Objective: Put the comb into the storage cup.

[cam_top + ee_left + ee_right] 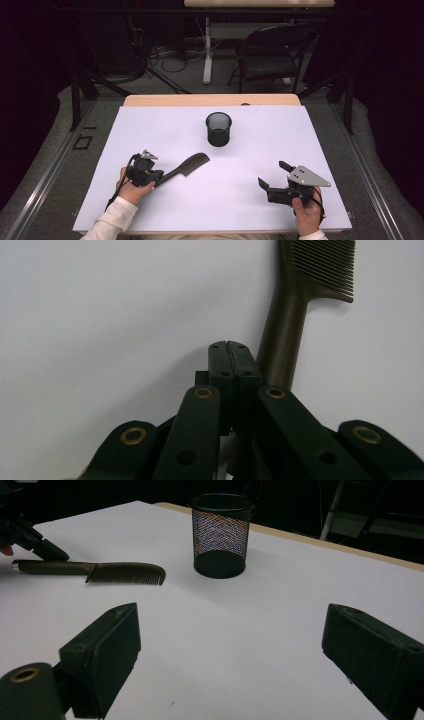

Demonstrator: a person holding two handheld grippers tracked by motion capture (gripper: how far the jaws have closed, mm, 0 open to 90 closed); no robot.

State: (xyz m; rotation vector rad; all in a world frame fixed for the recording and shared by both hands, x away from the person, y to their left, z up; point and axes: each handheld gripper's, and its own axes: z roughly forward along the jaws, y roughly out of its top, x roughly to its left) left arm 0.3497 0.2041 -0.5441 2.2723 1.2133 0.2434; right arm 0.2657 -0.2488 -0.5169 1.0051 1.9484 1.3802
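two tools, left tool (230, 347) pinched together beside comb (300, 295) handle, right tool (230, 645) spread wide

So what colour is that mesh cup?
Black wire mesh cup, best in the right gripper view.

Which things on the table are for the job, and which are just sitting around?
For the job:
- comb, lying flat beside the shut left gripper, not held
- black mesh cup, standing upright
- right gripper, open and empty

Just sitting around:
- folding chair behind the table
- cables on the floor
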